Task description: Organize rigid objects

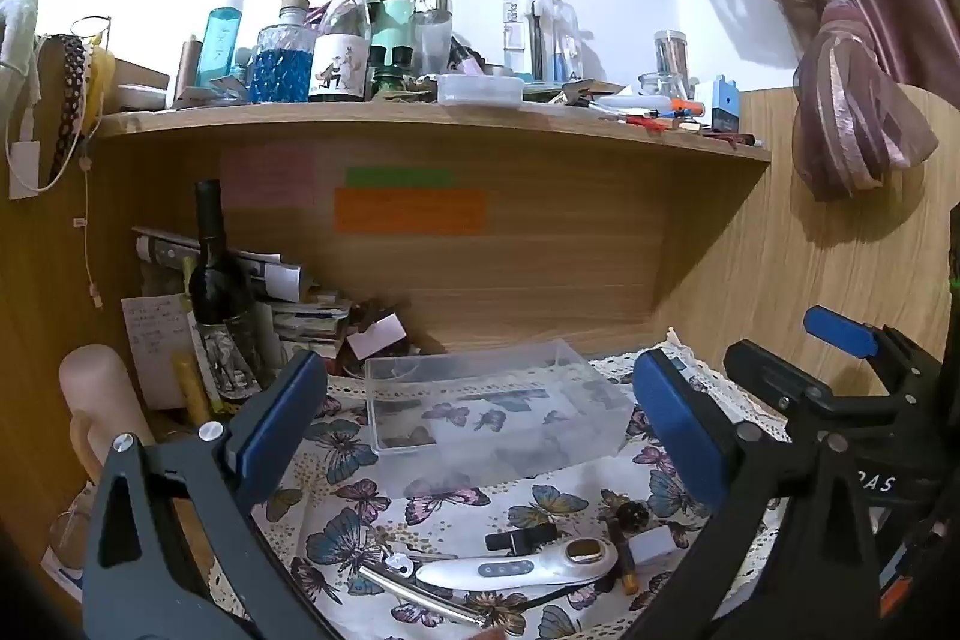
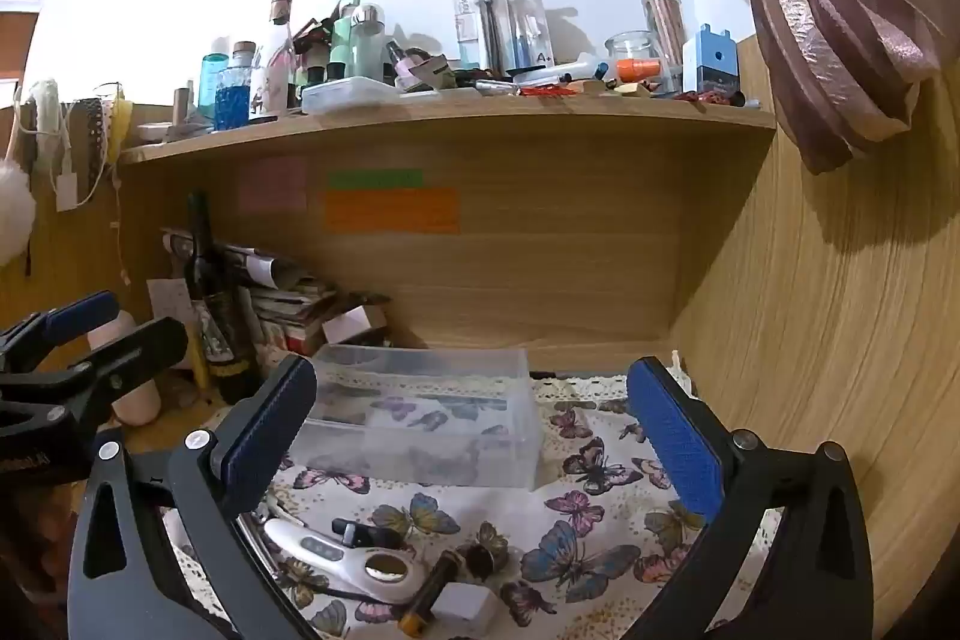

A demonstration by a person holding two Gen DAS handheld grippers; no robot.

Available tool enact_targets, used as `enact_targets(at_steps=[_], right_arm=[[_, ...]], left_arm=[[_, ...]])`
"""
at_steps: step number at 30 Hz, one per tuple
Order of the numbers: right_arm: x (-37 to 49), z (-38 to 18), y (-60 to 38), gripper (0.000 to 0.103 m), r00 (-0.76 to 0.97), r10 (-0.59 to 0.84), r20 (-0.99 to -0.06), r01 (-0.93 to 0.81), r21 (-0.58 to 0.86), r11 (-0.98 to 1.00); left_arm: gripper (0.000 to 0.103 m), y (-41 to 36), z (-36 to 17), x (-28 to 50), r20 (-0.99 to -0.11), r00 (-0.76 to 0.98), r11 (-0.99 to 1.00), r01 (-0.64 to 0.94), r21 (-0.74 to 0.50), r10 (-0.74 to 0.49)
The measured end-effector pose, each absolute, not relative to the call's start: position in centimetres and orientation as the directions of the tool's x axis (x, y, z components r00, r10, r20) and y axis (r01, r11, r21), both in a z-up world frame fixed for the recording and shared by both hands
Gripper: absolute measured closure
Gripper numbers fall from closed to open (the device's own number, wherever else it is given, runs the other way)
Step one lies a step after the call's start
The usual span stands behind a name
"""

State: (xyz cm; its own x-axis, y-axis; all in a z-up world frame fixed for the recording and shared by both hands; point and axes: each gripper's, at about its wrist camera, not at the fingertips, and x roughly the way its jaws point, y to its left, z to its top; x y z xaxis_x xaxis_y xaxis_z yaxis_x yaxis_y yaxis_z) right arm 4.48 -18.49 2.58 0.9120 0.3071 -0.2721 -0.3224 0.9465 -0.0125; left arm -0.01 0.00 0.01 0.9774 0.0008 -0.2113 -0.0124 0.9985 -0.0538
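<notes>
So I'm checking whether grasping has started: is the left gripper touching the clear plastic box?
Apart. The left wrist view shows the left gripper open, cloth visible between its fingers and the clear plastic box.

Two black hand-held grippers with blue finger pads

The left gripper and right gripper share black angular frames with triangular cut-outs, silver round screws near each finger base, and textured blue pads; white lettering marks the right gripper's body at 3 o'clock in the left wrist view.
</notes>
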Motion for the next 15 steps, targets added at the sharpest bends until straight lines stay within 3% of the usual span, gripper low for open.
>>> enact_targets(at_steps=[15], right_arm=[[4.62,2.5,-18.29,0.0,0.91,0.31,-0.275,-0.327,-0.018,0.945]], left_arm=[[0.0,-0.54,-0.17,0.09,-0.217,0.976,0.998,0.001,-0.065,-0.015]])
